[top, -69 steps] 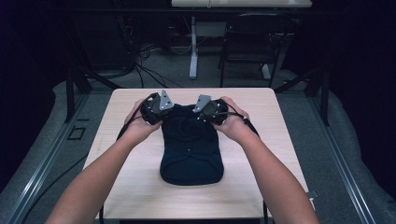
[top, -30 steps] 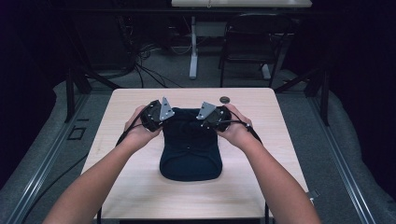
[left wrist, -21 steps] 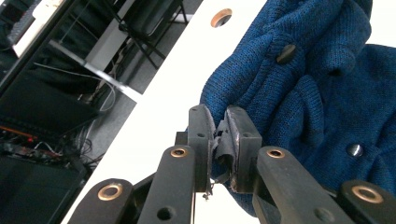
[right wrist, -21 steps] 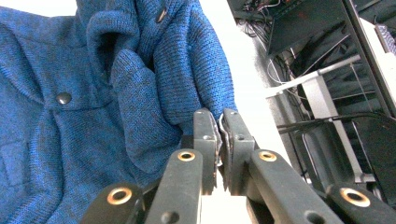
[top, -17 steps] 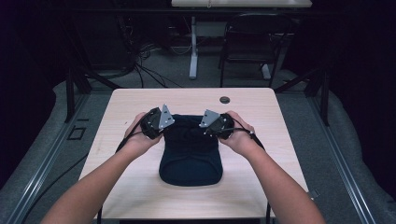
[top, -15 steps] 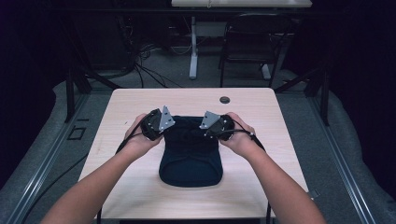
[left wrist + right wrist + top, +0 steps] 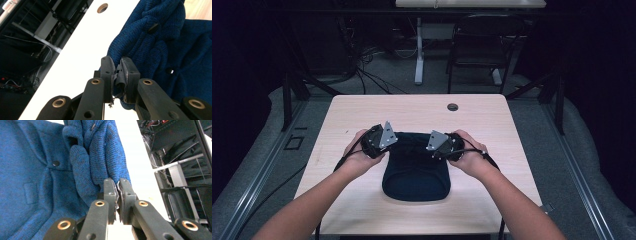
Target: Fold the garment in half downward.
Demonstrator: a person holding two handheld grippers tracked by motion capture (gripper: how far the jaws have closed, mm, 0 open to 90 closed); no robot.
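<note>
A dark blue knitted garment (image 7: pixel 416 167) with small dark buttons lies folded on the light wooden table (image 7: pixel 362 112). My left gripper (image 7: pixel 388 144) is at its far left corner and my right gripper (image 7: pixel 430 148) at its far right corner. In the left gripper view the left gripper (image 7: pixel 118 75) is shut on a bunched edge of the blue knit (image 7: pixel 160 37). In the right gripper view the right gripper (image 7: pixel 117 192) is shut on a fold of the same garment (image 7: pixel 37 182).
A round cable hole (image 7: pixel 452 106) sits in the table near its far edge. Beyond the table are a dark chair (image 7: pixel 484 47), a white desk leg (image 7: pixel 418 55) and cables on the grey floor. Bare tabletop lies on both sides of the garment.
Both grippers have drawn the garment's far edge toward the person, from near the table's far part to its middle. The garment looks shorter and more folded. The cable hole has come into sight.
</note>
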